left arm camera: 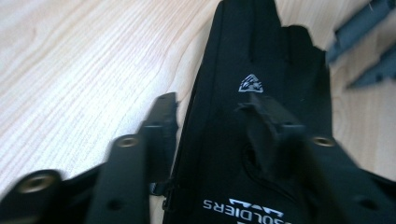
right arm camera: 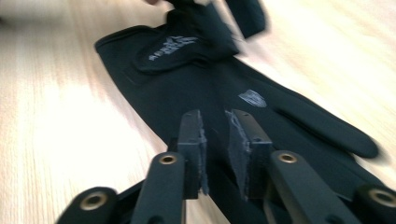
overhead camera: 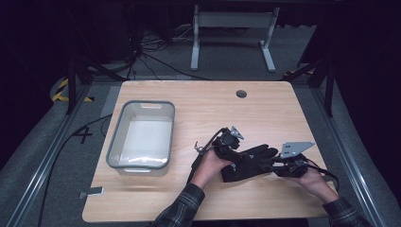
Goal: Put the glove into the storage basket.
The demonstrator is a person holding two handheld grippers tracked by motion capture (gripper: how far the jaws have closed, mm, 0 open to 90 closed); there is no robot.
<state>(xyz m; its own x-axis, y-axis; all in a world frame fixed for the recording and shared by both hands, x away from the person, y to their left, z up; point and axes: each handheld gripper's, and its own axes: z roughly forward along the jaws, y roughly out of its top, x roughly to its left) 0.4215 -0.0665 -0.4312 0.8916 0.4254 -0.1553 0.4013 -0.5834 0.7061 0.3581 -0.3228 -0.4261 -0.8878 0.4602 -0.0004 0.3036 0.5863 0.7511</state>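
High view, setting: a person's two forearms enter from the bottom edge over a wooden table [overhead camera: 198, 101], each hand carrying a two-jaw gripper.
Left gripper [overhead camera: 235, 156]: jaws about half apart, set over the cuff end of the black glove [overhead camera: 246, 163]; in the left gripper view one jaw lies on the glove's back near its small emblem and the other rests beside the glove's edge on the wood; the pads do not pinch the fabric.
Right gripper [overhead camera: 269, 164]: jaws parted by a narrow gap at the glove's finger end; in the right gripper view the gap between the pads shows glove fabric behind it, and no fold is clamped.
Glove, position: flat on the table near the front right, between the two grippers, fingers toward the right gripper, cuff with white lettering toward the left.
Counts: one glove; two grippers; one grey bin [overhead camera: 141, 136]; one round hole [overhead camera: 241, 93] in the tabletop.
Surroundings: the bin stands well apart to the left of the glove; a white frame [overhead camera: 231, 35] stands on the floor beyond the table.
Obstructions: the left hand and gripper cover part of the glove's cuff.
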